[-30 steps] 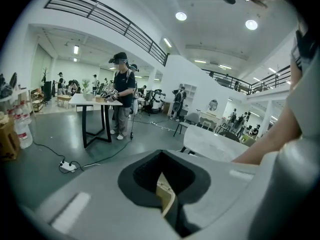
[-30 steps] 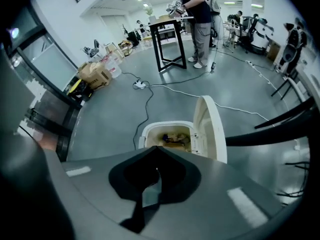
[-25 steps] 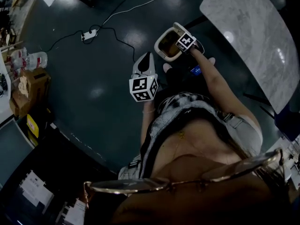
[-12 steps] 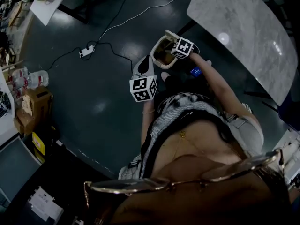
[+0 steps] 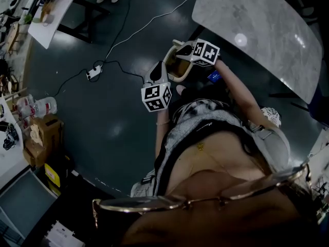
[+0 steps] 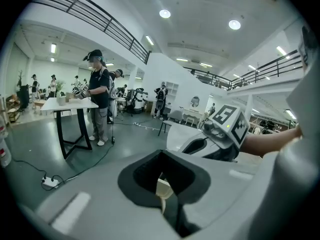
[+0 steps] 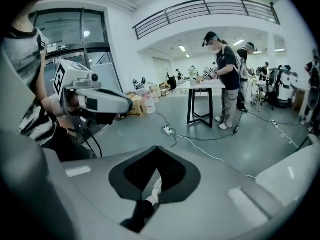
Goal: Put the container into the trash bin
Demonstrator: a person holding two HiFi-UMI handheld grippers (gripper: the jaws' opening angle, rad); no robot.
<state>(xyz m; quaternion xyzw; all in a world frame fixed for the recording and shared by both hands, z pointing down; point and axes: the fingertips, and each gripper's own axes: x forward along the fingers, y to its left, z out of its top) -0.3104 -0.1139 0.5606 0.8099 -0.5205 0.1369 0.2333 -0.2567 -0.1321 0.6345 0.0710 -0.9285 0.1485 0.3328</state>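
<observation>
Head view: a person stood over a dark glossy floor (image 5: 103, 107), with both hand-held tools raised in front of the body, near the edge of a grey marbled table top (image 5: 257, 24).
Container: a cream, round-cornered plastic tub with a dark inside (image 5: 177, 66) hung tilted in the air between the two tools, clear of the floor and off the table.
Left gripper: the left gripper (image 5: 162, 70) had its jaws pressed together on a thin cream edge of the tub, seen plainly in the left gripper view.
Right gripper: the right gripper (image 5: 191, 55) pinched a pale sliver of the rim from the opposite side, with nothing else between its jaws.
Trash bin: none could be picked out with certainty in any view.
Step in hand: the tub appeared to be in mid-carry, held by two tools, with the drop not yet made.
Doing it well: the two pinches looked best kept firm and moved as one, so the thin rim was neither twisted nor pulled apart. The bin wanted finding before any stride. The white power strip (image 5: 93, 73) and its cables on the floor called for care underfoot.
Release: both jaws should part together, and only with the tub squarely over the bin's mouth.
Risk: a grip on so slim an edge could slip if the tub swung.
</observation>
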